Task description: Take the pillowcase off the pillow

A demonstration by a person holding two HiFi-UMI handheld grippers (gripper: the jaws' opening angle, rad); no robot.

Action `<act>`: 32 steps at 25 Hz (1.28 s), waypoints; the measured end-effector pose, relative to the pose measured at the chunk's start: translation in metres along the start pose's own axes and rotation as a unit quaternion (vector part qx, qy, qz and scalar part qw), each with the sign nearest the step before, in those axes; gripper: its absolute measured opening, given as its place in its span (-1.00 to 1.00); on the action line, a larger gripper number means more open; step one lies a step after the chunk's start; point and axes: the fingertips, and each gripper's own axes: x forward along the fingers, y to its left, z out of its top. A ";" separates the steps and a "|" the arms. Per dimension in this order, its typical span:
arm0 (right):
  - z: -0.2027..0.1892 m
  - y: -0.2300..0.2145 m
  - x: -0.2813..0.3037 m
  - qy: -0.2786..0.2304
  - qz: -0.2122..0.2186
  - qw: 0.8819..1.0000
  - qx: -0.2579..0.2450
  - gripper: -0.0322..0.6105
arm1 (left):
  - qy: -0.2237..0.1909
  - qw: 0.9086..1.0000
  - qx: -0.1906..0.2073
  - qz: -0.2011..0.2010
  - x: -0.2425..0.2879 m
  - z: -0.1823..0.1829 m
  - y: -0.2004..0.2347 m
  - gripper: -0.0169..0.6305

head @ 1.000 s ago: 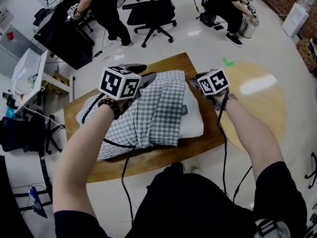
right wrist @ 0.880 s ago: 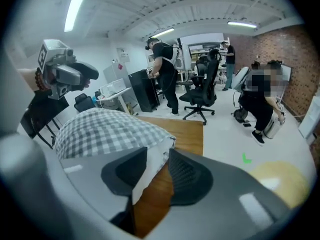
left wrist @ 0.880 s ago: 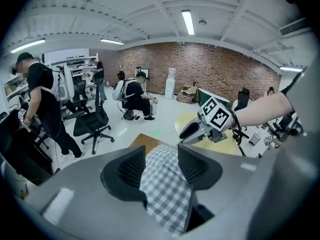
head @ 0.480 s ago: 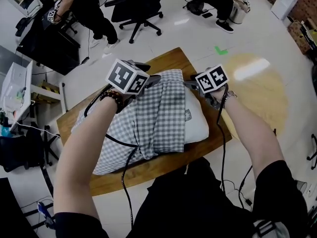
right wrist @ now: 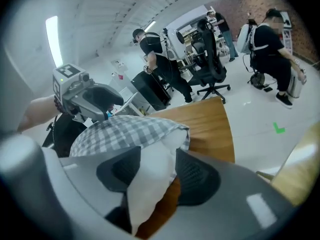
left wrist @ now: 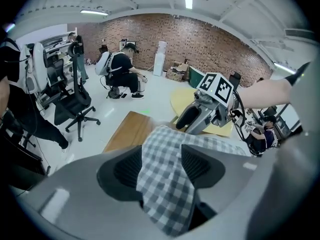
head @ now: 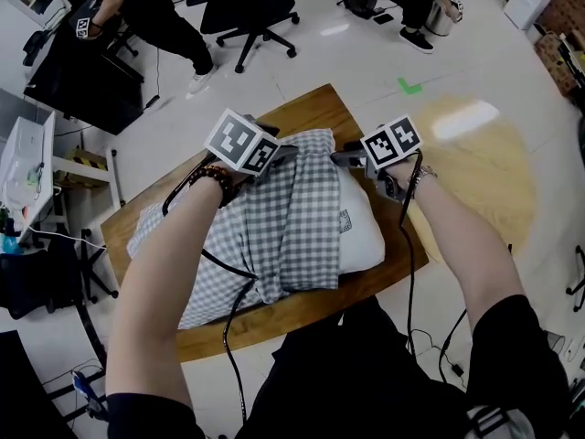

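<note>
Setting: an open workroom with a pale floor (head: 302,62), an office chair (head: 242,7) at 12 o'clock, and a wooden table (head: 311,108) below me.

Item 1, pillowcase (head: 283,218): grey-and-white check, bunched over the pillow. Its long axis ran from 8 to 2 o'clock, with the loose tail toward 8.

Item 2, pillow (head: 363,238): white, bare along its 3 to 4 o'clock side.

Item 3, my left gripper (head: 285,151): at the case's far edge, near 12 o'clock. Its jaws had just been opening and stood wide, with a fold of checked cloth lying slack between the pads.

Item 4, my right gripper (head: 345,157): at 1 o'clock. Its jaws had just been opening and stood partly apart, with the pillow's white corner between them, unpinched.

Note: my left was nearer the cloth. I judged the case would come off toward 8 o'clock while my right steadied the corner.
</note>
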 end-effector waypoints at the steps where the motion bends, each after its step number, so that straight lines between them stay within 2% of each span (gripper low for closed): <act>1: 0.004 -0.001 0.001 -0.002 0.011 1.000 0.008 -0.22 | 0.006 1.000 -0.002 0.000 0.002 0.000 0.008 -0.17; 5: 0.013 -0.016 0.006 0.002 0.044 0.999 0.019 -0.22 | 0.022 1.000 -0.018 -0.011 0.029 -0.006 0.035 -0.17; 16: -0.007 -0.033 0.039 0.063 0.116 0.991 -0.003 -0.22 | 0.084 0.995 -0.038 -0.043 0.075 -0.031 0.048 -0.17; 23: -0.016 -0.034 0.052 0.075 0.169 0.982 0.027 -0.23 | 0.124 0.984 -0.087 -0.090 0.095 -0.052 0.052 -0.18; 24: -0.019 -0.032 0.053 0.078 0.177 0.980 0.033 -0.25 | 0.128 0.983 -0.091 -0.094 0.097 -0.055 0.051 -0.20; 27: -0.023 -0.028 0.056 0.083 0.199 0.975 0.042 -0.51 | 0.137 0.982 -0.085 -0.094 0.101 -0.058 0.051 -0.30; 29: -0.021 -0.025 0.055 0.079 0.202 0.976 0.034 -0.72 | 0.141 0.984 -0.069 -0.084 0.100 -0.057 0.054 -0.46; 32: -0.017 -0.021 0.051 0.067 0.196 0.978 0.013 -0.81 | 0.139 0.987 -0.056 -0.065 0.095 -0.055 0.059 -0.73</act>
